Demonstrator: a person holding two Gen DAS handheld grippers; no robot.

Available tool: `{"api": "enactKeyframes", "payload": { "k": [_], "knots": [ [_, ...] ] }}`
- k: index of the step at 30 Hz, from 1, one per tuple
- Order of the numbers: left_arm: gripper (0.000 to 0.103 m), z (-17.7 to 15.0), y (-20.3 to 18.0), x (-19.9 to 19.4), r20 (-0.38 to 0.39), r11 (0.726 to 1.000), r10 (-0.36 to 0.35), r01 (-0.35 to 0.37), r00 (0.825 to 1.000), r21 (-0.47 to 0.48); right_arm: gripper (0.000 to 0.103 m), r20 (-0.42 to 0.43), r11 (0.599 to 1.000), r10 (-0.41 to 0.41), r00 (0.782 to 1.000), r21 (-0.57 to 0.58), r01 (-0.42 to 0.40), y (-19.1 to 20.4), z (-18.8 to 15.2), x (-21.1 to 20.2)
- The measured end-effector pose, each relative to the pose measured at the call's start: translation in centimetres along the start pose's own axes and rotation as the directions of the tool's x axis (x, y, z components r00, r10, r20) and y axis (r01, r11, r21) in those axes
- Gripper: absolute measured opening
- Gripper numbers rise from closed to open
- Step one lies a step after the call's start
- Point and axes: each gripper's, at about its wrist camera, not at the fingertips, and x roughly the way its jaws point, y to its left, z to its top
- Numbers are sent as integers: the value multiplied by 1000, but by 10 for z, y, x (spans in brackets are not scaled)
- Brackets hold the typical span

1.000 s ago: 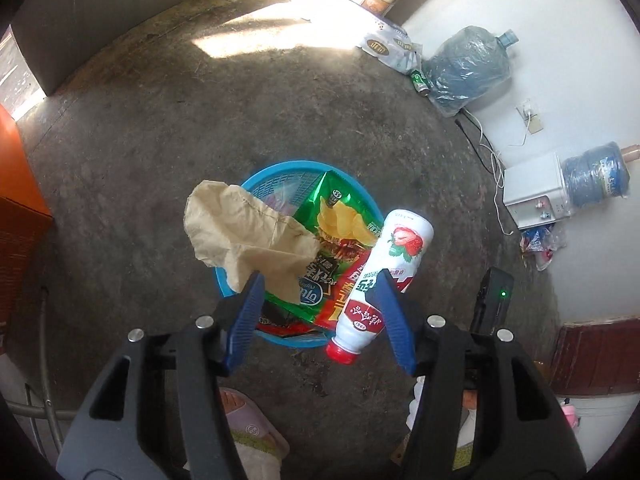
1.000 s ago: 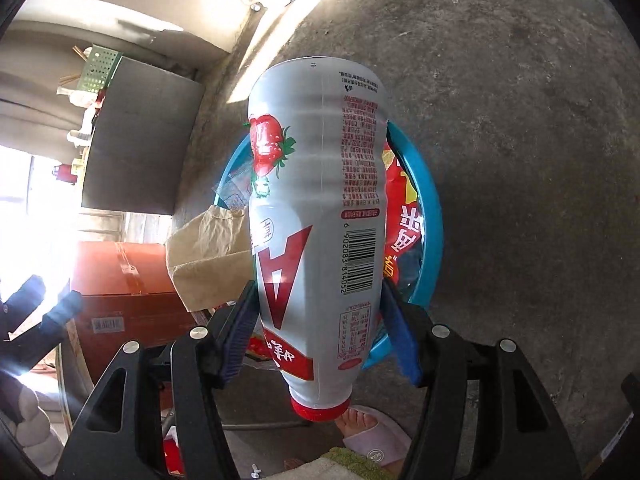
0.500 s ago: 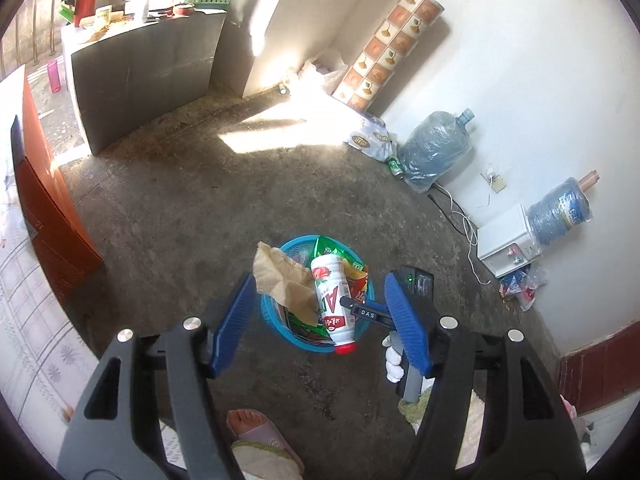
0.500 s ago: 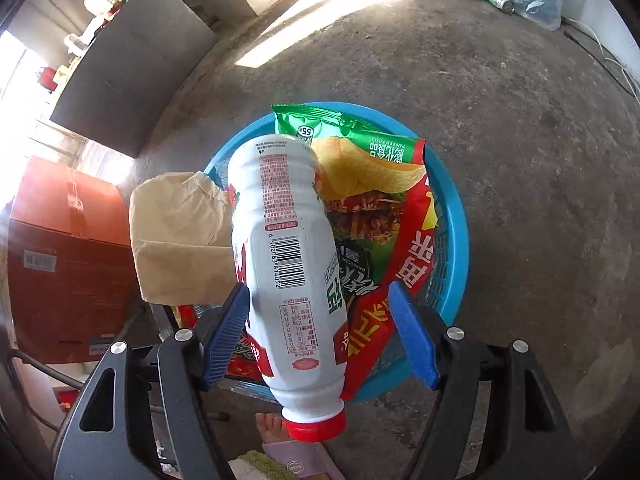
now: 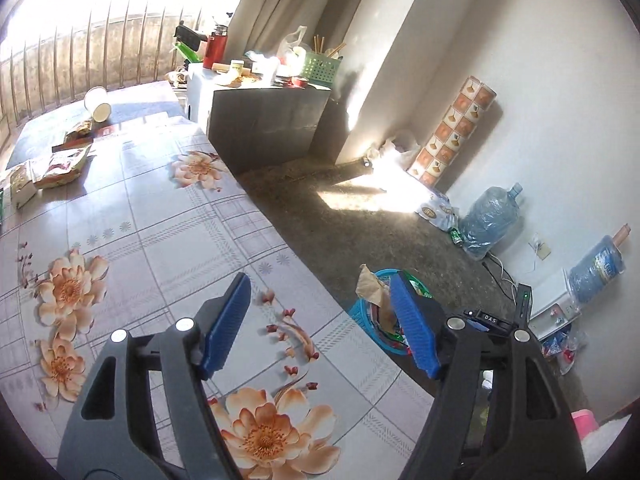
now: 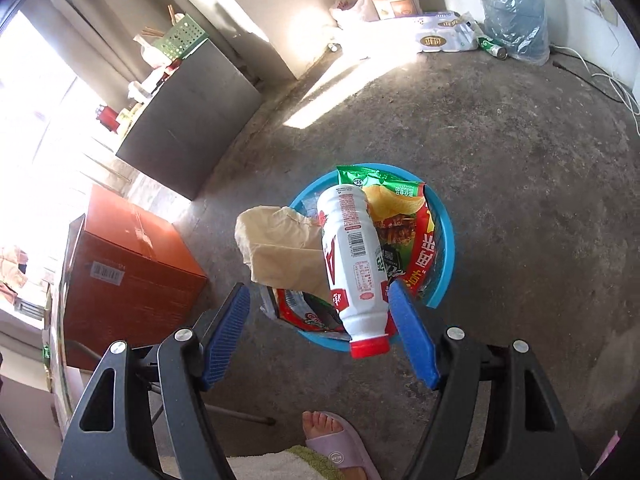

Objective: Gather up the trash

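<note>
A blue round basket (image 6: 442,264) stands on the concrete floor, full of snack wrappers and a crumpled brown paper bag (image 6: 280,248). A white strawberry drink bottle (image 6: 354,264) with a red cap lies on top of the pile. My right gripper (image 6: 320,332) is open and empty above the basket's near side. My left gripper (image 5: 320,320) is open and empty above the flowered tablecloth (image 5: 140,240). The basket (image 5: 360,316) shows past the table edge. Wrappers (image 5: 60,164) and a tipped paper cup (image 5: 98,106) lie at the table's far left.
An orange cardboard box (image 6: 128,276) stands left of the basket. A grey cabinet (image 6: 188,120) with clutter is behind it. Water jugs (image 5: 490,216) and a white dispenser (image 5: 556,304) stand by the wall. A sandalled foot (image 6: 340,440) is near the basket.
My right gripper opened and let go of the bottle, which now lies on the basket's pile, and it lifted away. My left gripper rose and swung left over the table.
</note>
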Motion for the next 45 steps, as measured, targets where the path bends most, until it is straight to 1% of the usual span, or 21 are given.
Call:
{"api": "enactKeyframes", "payload": {
  "k": [2, 4, 7, 10, 15, 18, 22, 25, 26, 28, 29, 31, 32, 33, 34, 36, 38, 40, 42, 43, 45],
  "knots": [
    [68, -13, 8, -22, 29, 1000, 11, -10, 1000, -27, 70, 9, 1000, -21, 1000, -12, 21, 10, -9, -12],
    [69, -25, 13, -42, 52, 999, 20, -17, 998, -43, 70, -10, 999, -36, 999, -17, 36, 21, -15, -16],
    [69, -40, 18, -71, 80, 998, -9, 14, 997, -61, 70, -11, 991, -117, 993, -64, 116, 48, -21, -16],
    [70, -55, 17, -100, 117, 999, -12, 17, 993, -42, 70, -13, 996, -70, 997, -48, 69, 76, -21, -23],
    [71, -84, 14, -136, 112, 1000, -6, 9, 994, -23, 70, 33, 999, 37, 999, 16, -37, 124, -30, -54],
    [71, -104, 11, -161, 137, 1000, 9, -9, 991, -3, 70, 52, 998, 68, 996, -8, -68, 153, -42, -70],
    [71, -127, 17, -189, 158, 999, 25, -20, 987, -31, 70, 65, 994, 98, 993, -54, -94, 184, -62, -98],
    [72, -142, 20, -204, 182, 999, 23, -15, 983, -48, 70, 110, 990, 111, 988, -101, -100, 193, -79, -131],
    [73, -147, 20, -207, 188, 998, 41, -30, 981, -60, 70, 138, 988, 103, 985, -127, -86, 195, -85, -145],
    [77, -154, 18, -209, 190, 996, 44, -29, 981, -81, 70, 204, 978, 107, 973, -199, -66, 198, -100, -177],
    [81, -158, 17, -210, 192, 995, 49, -31, 980, -96, 70, 230, 971, 107, 967, -234, -52, 201, -107, -194],
    [85, -164, 12, -209, 208, 991, 79, -54, 975, -123, 73, 296, 951, 123, 947, -309, -27, 205, -123, -230],
    [88, -166, 10, -208, 216, 987, 103, -73, 971, -143, 78, 328, 939, 125, 936, -344, -5, 206, -131, -247],
    [92, -168, 8, -207, 219, 982, 128, -93, 967, -165, 86, 360, 930, 127, 924, -367, 15, 207, -140, -262],
    [92, -170, 5, -206, 222, 975, 157, -116, 962, -190, 96, 393, 925, 130, 911, -378, 31, 206, -148, -277],
    [95, -174, 0, -202, 217, 957, 224, -172, 950, -235, 97, 451, 920, 122, 884, -385, 70, 202, -164, -297],
    [95, -175, -6, -195, 202, 942, 275, -222, 940, -252, 97, 496, 914, 107, 862, -390, 110, 199, -179, -312],
    [95, -176, -13, -186, 164, 924, 326, -277, 931, -265, 97, 541, 904, 93, 836, -398, 157, 197, -195, -322],
    [95, -178, -18, -176, 130, 916, 340, -296, 932, -270, 97, 574, 886, 75, 815, -413, 209, 194, -210, -325],
    [95, -179, -21, -171, 115, 913, 346, -306, 931, -268, 97, 581, 873, 70, 811, -428, 232, 192, -216, -324],
    [95, -179, -26, -163, 97, 907, 370, -337, 924, -255, 97, 568, 846, 56, 821, -463, 263, 191, -225, -318]
  ]
}}
